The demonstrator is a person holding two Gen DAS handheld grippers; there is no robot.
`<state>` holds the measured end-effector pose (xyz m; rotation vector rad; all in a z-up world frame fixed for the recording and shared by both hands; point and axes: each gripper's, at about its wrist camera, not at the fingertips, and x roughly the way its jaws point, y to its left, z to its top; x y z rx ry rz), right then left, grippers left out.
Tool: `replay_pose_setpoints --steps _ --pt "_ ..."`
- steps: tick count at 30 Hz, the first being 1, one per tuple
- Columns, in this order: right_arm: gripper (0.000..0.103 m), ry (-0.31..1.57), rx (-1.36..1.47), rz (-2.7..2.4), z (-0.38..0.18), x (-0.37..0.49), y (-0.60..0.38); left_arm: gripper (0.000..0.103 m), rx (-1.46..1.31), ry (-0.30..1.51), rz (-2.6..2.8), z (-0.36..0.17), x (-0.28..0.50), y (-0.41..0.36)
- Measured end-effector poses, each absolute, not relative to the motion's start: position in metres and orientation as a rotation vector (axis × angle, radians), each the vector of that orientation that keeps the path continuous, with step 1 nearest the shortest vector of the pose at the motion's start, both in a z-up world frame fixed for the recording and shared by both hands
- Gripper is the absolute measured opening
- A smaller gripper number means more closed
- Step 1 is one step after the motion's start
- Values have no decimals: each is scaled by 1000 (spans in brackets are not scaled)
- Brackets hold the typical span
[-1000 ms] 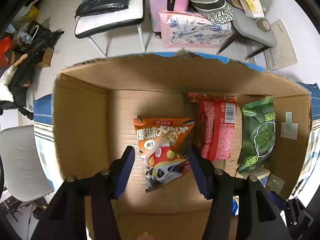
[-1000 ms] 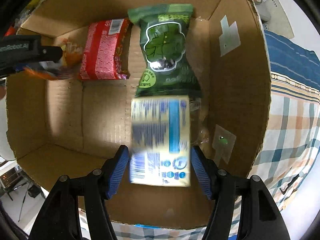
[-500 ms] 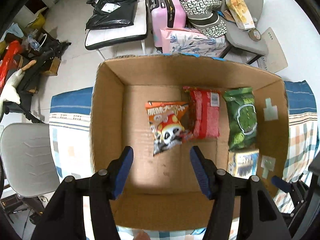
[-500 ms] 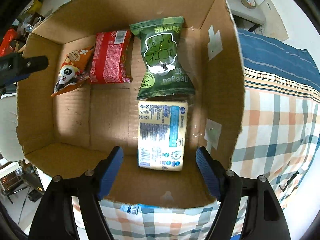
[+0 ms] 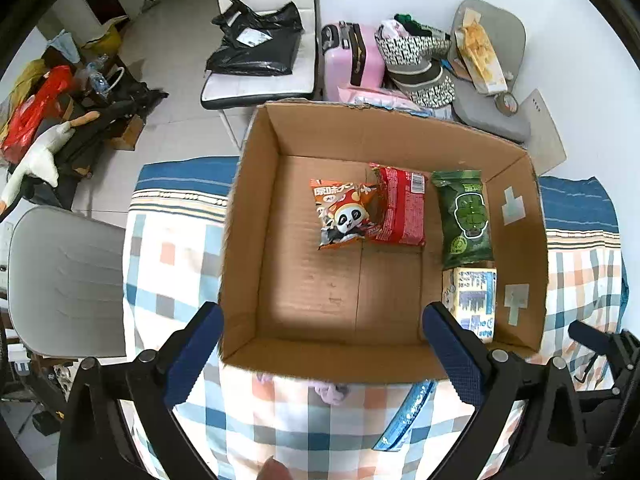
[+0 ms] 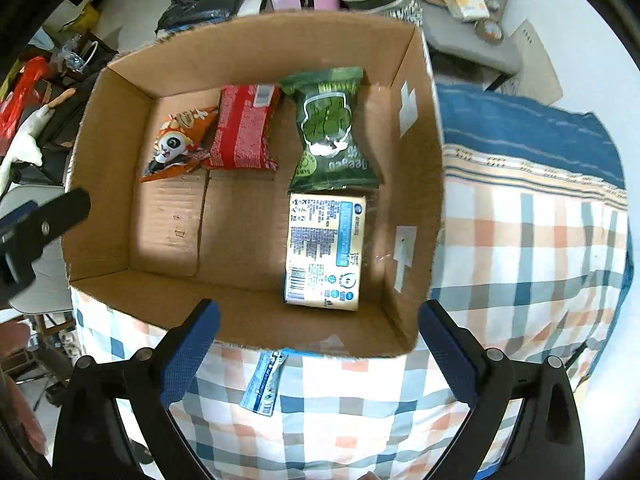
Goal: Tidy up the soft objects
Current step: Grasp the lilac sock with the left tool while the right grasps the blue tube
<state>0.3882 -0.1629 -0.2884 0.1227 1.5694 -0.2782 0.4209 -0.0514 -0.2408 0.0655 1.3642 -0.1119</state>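
An open cardboard box [image 5: 256, 216] [image 6: 416, 184] sits on a checked cloth. Inside lie an orange panda snack bag [image 5: 344, 216] [image 6: 176, 148], a red packet [image 5: 400, 208] [image 6: 244, 132], a green bag [image 5: 466, 216] [image 6: 332, 132] and a pale yellow-and-blue pack [image 5: 474, 300] [image 6: 324, 248]. My left gripper [image 5: 322, 356] is open and empty above the box's near edge. My right gripper [image 6: 318, 352] is open and empty above the near edge too. A blue sachet [image 5: 404, 416] [image 6: 264, 380] and a bit of purple soft cloth [image 5: 332, 390] lie on the cloth in front of the box.
The checked cloth [image 6: 520, 260] covers the surface around the box. Behind stand a white chair with a black bag [image 5: 256, 52], a pink suitcase [image 5: 348, 60] and a grey chair [image 5: 492, 80]. A grey chair [image 5: 60, 280] is at the left.
Both grippers have pulled back and up out of the box and opened wider. The panda bag and the yellow-and-blue pack, released, lie on the box floor.
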Motion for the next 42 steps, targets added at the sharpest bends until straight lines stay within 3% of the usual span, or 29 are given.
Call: replay_pose_setpoints --steps 20,31,35,42 --pt "102 1308 106 -340 -201 336 -93 102 85 1082 -120 -161 337 9" --pt "102 1198 101 -351 -173 297 -52 102 30 1113 -120 -173 309 41" --pt "102 1252 153 -342 -201 284 -56 102 -24 1255 -88 -227 305 48" --pt "102 1475 399 -326 -336 267 -89 102 -166 1467 -44 -316 306 53"
